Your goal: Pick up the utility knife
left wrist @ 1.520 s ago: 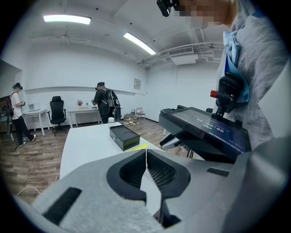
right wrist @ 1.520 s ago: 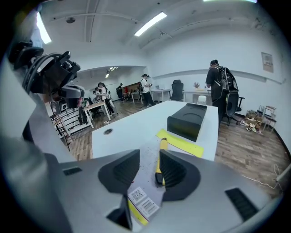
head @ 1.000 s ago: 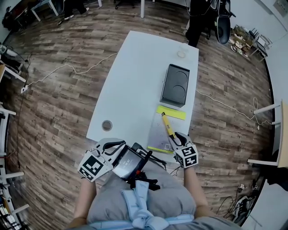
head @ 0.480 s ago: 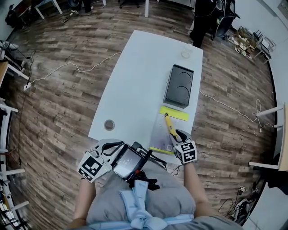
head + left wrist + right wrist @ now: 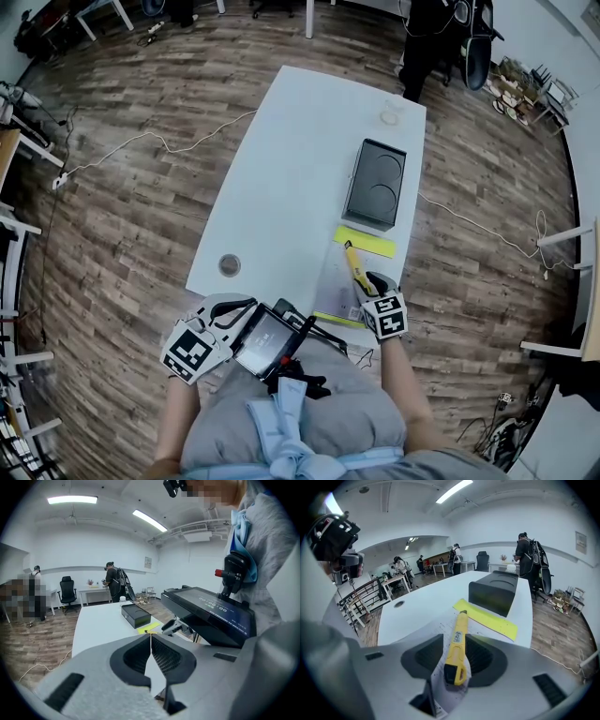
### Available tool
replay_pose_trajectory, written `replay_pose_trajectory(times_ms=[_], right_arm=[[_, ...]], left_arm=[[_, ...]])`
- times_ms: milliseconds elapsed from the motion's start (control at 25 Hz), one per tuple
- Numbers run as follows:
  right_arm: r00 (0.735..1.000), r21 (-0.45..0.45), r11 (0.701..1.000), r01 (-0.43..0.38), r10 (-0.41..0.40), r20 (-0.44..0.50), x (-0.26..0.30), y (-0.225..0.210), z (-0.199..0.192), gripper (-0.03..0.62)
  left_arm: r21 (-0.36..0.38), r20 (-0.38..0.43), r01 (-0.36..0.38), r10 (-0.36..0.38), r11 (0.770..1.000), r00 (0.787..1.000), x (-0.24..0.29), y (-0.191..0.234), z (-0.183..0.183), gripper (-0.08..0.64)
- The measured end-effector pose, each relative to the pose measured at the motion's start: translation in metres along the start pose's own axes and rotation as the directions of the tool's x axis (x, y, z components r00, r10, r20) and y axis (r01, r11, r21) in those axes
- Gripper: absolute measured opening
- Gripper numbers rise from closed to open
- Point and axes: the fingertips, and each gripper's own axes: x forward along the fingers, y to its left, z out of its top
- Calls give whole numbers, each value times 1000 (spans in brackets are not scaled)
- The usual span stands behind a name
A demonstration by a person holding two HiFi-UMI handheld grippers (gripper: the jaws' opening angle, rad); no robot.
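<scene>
The yellow utility knife lies lengthwise between the jaws of my right gripper, its tip pointing away over a printed paper sheet at the white table's near right corner. In the right gripper view the jaws press both sides of the knife, so the right gripper is shut on it. My left gripper is held off the table close to the person's body. Its jaws meet with nothing between them in the left gripper view.
A yellow strip lies just beyond the knife tip, and a black box behind it. A small round disc sits near the table's left edge. A black screen device hangs at the person's waist. A cable runs over the wooden floor.
The right gripper and knife have stayed together over the paper while the head view shifted slightly. The left gripper has kept its place by the body.
</scene>
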Motion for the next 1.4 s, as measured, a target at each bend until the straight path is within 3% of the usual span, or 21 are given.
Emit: replay_pose_trajectory(times_ms=[600, 1120, 1400], right_arm=[[999, 8, 1000, 19, -18, -45, 24, -7, 0, 123], [982, -9, 998, 55, -55, -183, 34, -9, -5, 123], [983, -23, 998, 62, -65, -172, 37, -7, -7, 123]], left_arm=[[-21, -11, -7, 7, 1000, 1000, 0, 6, -9, 20], [-32, 7, -5, 5, 999, 1000, 0, 9, -9, 20], [-37, 15, -2, 2, 999, 1000, 0, 9, -10, 20]])
